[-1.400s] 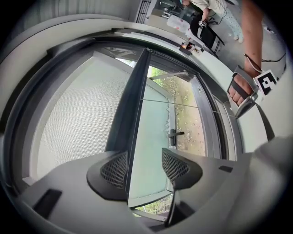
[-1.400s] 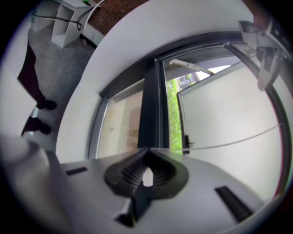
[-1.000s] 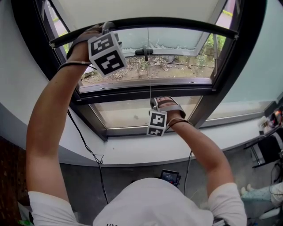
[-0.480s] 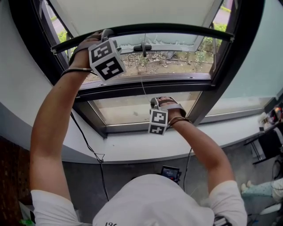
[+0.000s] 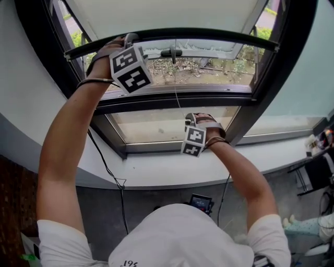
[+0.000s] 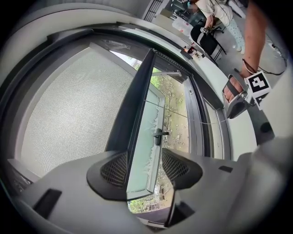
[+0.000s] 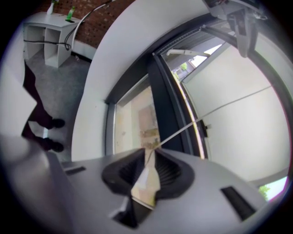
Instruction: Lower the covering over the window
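Observation:
The pale mesh blind [image 5: 156, 15] ends in a black bottom bar [image 5: 209, 34] across the upper window. My left gripper [image 5: 128, 39] is raised to that bar's left part. In the left gripper view the bar [image 6: 137, 109] runs in between the wide jaws [image 6: 144, 160] along the left pad, with a gap to the right pad. A thin pull cord [image 5: 176, 88] hangs down to my right gripper [image 5: 189, 119]. Its jaws [image 7: 150, 153] have just been opening; the cord [image 7: 219, 112] still runs into the narrow gap between them.
Behind the bar an opened sash with a dark handle [image 5: 172, 52] tilts outward. A white sill [image 5: 156, 172] curves below the window, with a black cable [image 5: 107, 172] hanging from it. A black chair [image 5: 318, 177] is at the right, and a white shelf [image 7: 46, 43] stands on the floor.
The blind's bottom bar has come down closer to the sash handle, and my left hand has sunk with it. My right gripper has moved a little down and to the right.

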Motion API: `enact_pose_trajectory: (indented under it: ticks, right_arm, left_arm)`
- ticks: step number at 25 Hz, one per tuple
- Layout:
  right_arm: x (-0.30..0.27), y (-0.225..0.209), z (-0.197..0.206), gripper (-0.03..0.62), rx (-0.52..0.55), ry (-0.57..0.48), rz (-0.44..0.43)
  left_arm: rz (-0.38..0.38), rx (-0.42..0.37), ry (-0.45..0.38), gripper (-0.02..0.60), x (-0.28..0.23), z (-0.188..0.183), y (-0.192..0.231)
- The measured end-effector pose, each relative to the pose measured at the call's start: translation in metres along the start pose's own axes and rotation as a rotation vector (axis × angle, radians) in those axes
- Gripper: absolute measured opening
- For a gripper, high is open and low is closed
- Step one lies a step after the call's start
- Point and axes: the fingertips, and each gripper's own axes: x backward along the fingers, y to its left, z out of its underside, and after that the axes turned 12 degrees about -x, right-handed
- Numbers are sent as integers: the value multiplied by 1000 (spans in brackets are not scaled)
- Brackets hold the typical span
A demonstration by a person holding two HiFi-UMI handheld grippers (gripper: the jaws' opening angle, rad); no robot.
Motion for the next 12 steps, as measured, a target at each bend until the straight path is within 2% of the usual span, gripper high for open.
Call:
enact_pose_trajectory:
  ticks: [6,12]
  right_arm:
    - [1,-15,1,114,-51,-14,24]
    - [6,-31,4,132,-94,-22,32]
  left_arm:
    - [-4,18,-7,232,-1,-1,0]
    - [-2,24,-10,232,-1,-1,1]
